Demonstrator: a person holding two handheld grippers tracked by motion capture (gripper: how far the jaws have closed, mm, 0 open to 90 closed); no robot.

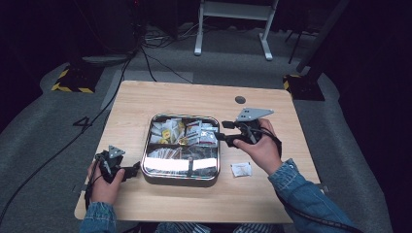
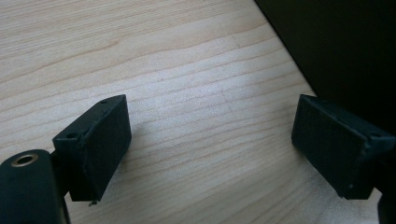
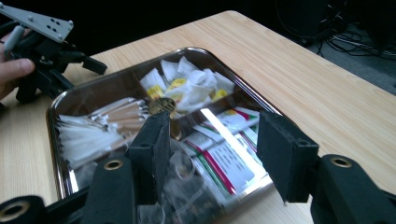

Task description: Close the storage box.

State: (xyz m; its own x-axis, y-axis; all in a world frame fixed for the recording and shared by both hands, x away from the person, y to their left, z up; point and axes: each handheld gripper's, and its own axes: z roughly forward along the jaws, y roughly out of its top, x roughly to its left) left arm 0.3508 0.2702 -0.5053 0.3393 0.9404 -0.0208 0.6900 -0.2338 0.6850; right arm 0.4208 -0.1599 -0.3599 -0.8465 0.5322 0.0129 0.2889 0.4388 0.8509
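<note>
- High view: A person seated at a wooden table (image 1: 194, 97) holds a gripper in each hand beside a shiny metal tray (image 1: 145, 145) split into compartments. The left gripper (image 1: 133, 171) rests on the table at the tray's near left corner. The right gripper (image 1: 219, 137) reaches over the tray's right rim, above the red-and-white packets (image 1: 206, 136). A single white sachet (image 1: 241, 169) lies on the table just right of the tray.
- Left gripper view: The jaws stand wide apart over bare wood, holding nothing.
- Right gripper view: The jaws stand apart and empty over the tray's nearest compartment, where red, green and white packets (image 3: 229, 163) lie stacked. White sachets (image 3: 191, 86) with yellow markings fill the compartment beyond, and paper-wrapped sticks (image 3: 100, 123) lie in the compartment on the left. The left gripper (image 3: 93, 64) sits just past the tray's far rim.
- Risk, as a judgement: the packets overlap loosely, so a closing grip may catch several, or slide off glossy wrapping. A jaw striking the rim could shove the tray toward the left gripper.
</note>
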